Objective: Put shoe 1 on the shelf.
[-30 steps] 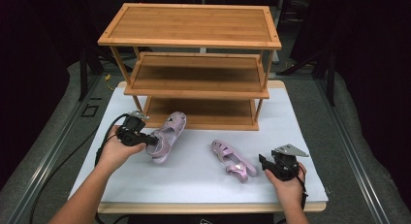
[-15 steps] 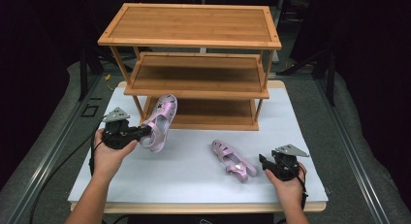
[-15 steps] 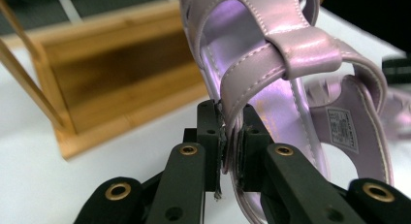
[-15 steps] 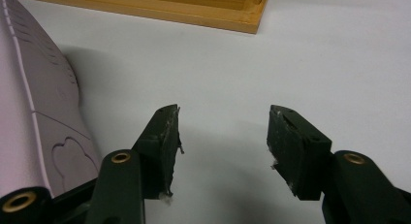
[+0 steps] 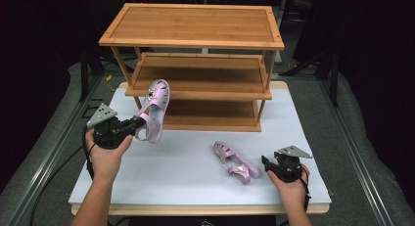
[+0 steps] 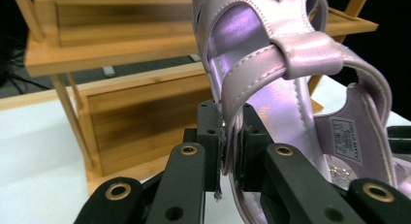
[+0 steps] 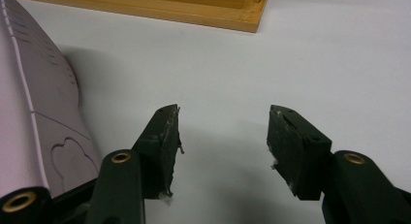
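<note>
White desk (image 5: 195, 177) carries a rack (image 5: 195, 64); left tool (image 5: 138, 123) pinches a raised sandal's (image 5: 155, 108) strap, its label readable close up; right tool (image 5: 266, 163) gapes beside another sandal (image 5: 235, 162).

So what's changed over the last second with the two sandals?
The left tool, shut on the held sandal, has lifted it off the white table and swung it up toward the wooden rack. The other sandal and the open right tool stayed put.
</note>
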`<state>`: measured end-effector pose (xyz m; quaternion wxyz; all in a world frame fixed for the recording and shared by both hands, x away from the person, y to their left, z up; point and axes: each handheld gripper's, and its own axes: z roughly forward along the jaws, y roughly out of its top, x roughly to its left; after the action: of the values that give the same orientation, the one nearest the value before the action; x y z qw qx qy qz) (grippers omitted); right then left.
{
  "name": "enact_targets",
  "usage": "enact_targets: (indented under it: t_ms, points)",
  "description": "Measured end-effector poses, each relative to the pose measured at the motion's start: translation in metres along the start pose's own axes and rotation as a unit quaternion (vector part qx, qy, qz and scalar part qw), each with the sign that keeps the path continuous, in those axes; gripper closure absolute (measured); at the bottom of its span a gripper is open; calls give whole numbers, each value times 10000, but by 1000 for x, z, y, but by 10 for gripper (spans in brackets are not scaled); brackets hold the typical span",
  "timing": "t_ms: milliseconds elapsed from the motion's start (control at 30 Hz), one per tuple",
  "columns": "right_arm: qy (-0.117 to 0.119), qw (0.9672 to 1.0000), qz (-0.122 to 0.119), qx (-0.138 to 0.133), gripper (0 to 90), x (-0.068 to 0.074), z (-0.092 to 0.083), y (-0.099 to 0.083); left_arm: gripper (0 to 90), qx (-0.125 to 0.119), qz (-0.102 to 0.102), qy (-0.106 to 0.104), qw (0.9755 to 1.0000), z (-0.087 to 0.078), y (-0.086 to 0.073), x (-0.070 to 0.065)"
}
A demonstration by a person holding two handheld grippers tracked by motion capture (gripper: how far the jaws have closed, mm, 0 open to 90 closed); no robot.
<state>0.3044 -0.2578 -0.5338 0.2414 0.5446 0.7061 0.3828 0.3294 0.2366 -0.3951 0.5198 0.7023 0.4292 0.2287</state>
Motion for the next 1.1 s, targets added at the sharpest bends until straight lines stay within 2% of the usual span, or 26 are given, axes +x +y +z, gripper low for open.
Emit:
enact_targets:
  t_ms: [233, 433, 467, 500, 533, 567, 633, 667, 700, 800, 967, 1100]
  points:
    - [23, 10000, -15, 12, 450, 1, 1, 1, 830, -69, -100, 47, 9999, 6, 11, -1]
    - [48, 10000, 2, 20, 450, 0, 0, 1, 830, -201, -199, 255, 9993, 21, 34, 0]
    - [44, 10000, 41, -33, 450, 0, -1, 1, 830, -217, -204, 324, 9990, 30, 42, 1]
    - [44, 10000, 41, -33, 450, 0, -1, 1, 830, -217, -204, 324, 9990, 30, 42, 1]
    - [64, 9999, 47, -64, 450, -1, -1, 1, 830, -212, -223, 419, 9986, 40, 51, 2]
    - [64, 9999, 47, -64, 450, -1, -1, 1, 830, -212, -223, 419, 9986, 40, 51, 2]
    - [83, 9999, 39, -72, 450, -1, -2, 2, 830, -229, -314, 471, 9981, 50, 59, 4]
    - [72, 9999, 39, -71, 450, -1, -2, 2, 830, -221, -417, 513, 9976, 63, 67, 5]
    - [72, 9999, 39, -71, 450, -1, -2, 2, 830, -221, -417, 513, 9976, 63, 67, 5]
    - [104, 9999, 57, -94, 450, -2, -3, 2, 829, -132, -420, 673, 9968, 83, 77, 2]
    - [98, 9999, 101, -96, 450, -3, -2, 2, 829, 21, -616, 679, 9958, 106, 87, 0]
    - [135, 9998, 57, -93, 450, -1, -2, 2, 829, 73, -668, 678, 9954, 117, 94, -8]
